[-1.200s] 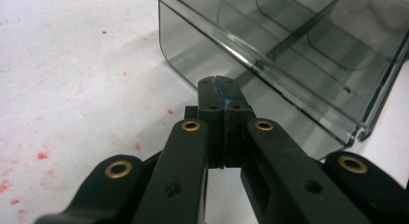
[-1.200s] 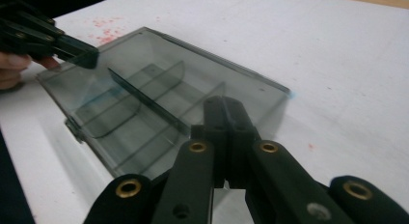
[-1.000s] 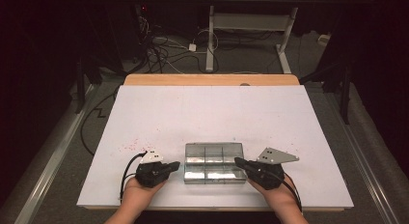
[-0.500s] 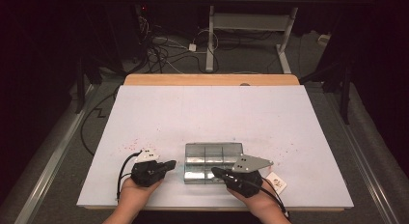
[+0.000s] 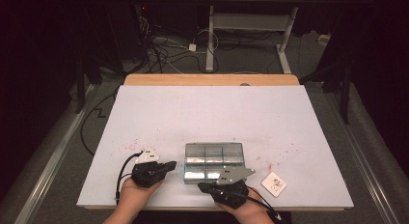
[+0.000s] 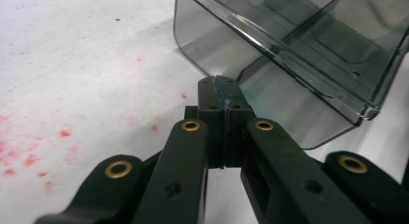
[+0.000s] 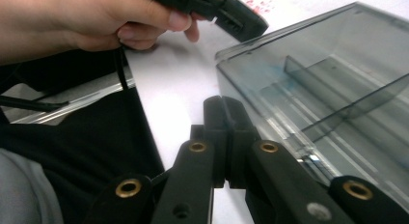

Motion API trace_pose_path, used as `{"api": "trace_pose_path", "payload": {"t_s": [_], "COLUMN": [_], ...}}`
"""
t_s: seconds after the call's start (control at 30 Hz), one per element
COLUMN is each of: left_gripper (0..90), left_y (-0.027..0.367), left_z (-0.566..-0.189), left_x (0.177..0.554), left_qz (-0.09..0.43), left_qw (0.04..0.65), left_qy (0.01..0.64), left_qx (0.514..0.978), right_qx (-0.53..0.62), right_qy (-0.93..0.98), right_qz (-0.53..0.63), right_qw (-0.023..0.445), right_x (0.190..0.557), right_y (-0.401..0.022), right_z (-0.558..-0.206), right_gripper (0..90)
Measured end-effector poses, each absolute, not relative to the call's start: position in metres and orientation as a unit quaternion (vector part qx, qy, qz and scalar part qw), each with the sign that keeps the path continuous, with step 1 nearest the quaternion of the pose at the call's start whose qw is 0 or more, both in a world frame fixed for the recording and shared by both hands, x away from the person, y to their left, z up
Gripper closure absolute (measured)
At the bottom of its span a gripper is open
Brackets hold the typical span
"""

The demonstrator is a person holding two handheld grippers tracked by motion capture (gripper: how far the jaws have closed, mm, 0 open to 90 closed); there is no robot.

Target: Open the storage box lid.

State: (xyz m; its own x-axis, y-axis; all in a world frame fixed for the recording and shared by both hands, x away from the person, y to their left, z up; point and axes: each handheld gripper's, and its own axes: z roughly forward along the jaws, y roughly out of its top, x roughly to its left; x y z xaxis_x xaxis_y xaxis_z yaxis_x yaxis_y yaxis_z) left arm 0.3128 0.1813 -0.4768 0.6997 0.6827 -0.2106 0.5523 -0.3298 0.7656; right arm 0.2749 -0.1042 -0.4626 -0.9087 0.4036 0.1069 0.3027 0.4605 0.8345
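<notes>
Showing both grippers w/ jaws shut and empty: left gripper tip touches the clear compartment box at its near-left corner, right gripper just beside its near wall, so a push w/o grip could skid or tip the box.

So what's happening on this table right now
A person at a white table works around a clear grey compartment box with a tool in each hand. The left tool is shut, its tip right at the box's left side. The right tool is also shut, at the box's near edge. Neither holds anything. A small white card lies to the box's right.
</notes>
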Motion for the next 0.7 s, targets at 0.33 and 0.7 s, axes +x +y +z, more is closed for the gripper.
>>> {"api": "trace_pose_path", "payload": {"t_s": [0.33,0.7], "left_gripper": [87.7,87.6], "left_y": [0.180,0.174], "left_z": [-0.473,-0.476], "left_x": [0.313,0.325], "left_qz": [0.080,0.071], "left_qw": [0.439,0.440], "left_qy": [0.384,0.386], "left_qx": [0.809,0.808], "right_qx": [0.207,0.237], "right_qy": [0.864,0.861], "right_qz": [0.458,0.448], "right_qw": [0.041,0.052], "right_x": [0.271,0.271], "right_y": [-0.098,-0.116], "right_z": [-0.476,-0.482], "right_gripper": [90.0,90.0]}}
